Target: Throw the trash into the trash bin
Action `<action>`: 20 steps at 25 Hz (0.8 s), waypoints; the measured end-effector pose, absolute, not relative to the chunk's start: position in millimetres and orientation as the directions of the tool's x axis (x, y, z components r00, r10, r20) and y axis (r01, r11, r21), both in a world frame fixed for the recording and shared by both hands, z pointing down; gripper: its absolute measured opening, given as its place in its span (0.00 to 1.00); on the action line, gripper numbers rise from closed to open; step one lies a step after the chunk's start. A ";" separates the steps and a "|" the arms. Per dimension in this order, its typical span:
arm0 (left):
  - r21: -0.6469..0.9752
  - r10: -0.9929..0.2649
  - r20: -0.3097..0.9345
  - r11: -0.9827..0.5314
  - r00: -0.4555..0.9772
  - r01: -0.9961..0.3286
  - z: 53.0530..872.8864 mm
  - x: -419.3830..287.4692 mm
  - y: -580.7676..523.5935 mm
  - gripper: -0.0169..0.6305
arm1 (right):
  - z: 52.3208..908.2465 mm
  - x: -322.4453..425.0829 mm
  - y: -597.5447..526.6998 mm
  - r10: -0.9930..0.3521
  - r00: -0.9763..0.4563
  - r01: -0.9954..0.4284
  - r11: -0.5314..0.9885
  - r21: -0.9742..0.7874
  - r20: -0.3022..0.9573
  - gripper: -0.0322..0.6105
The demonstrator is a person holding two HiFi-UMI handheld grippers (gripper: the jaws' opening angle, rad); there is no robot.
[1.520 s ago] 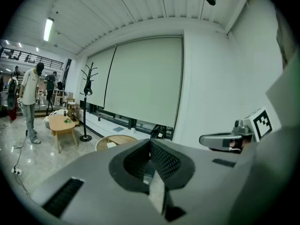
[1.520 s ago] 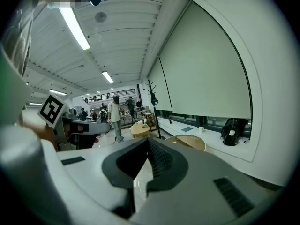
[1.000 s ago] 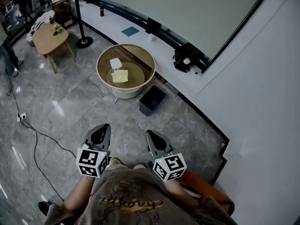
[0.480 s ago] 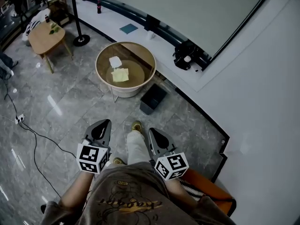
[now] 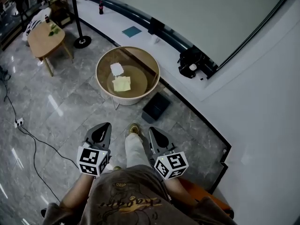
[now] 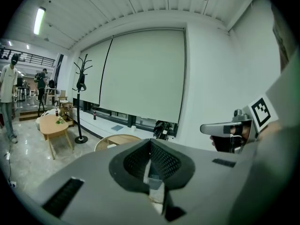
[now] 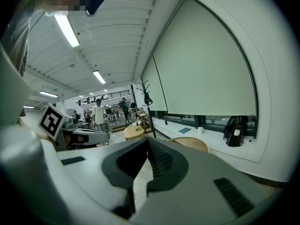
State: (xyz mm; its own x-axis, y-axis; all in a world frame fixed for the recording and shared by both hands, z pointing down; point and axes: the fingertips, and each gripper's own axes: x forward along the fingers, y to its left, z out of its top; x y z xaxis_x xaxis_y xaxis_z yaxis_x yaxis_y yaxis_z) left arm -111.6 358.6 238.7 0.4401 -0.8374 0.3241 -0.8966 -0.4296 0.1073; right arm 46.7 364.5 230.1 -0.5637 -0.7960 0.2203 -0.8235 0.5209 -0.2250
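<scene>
Paper scraps [image 5: 122, 84] lie in round basket [image 5: 126, 100]; dark bin [image 5: 155, 107] beside it.

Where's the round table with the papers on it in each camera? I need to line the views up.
Head view: round table in the upper centre, slightly left.
Left gripper view: round table left of centre, below the middle.
Right gripper view: round table right of centre, below the middle.
Shared landmark: black bag on the window ledge, right of the table in all three.

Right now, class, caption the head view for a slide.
Left gripper and right gripper, both shut, face round table with paper scraps, dark bin beside.
</scene>
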 end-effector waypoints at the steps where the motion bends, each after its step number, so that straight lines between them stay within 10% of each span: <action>1: 0.110 -0.840 0.325 -0.424 0.435 -0.899 239.0 -113.6 347.1 0.05 | 232.0 45.1 352.3 -0.793 -0.567 -0.821 0.522 -0.232 0.222 0.08; 20: 0.097 -0.887 0.307 -0.333 0.346 -0.938 205.4 -107.5 127.5 0.05 | 208.2 27.6 121.7 -0.677 -0.716 -0.697 0.675 -0.244 0.170 0.08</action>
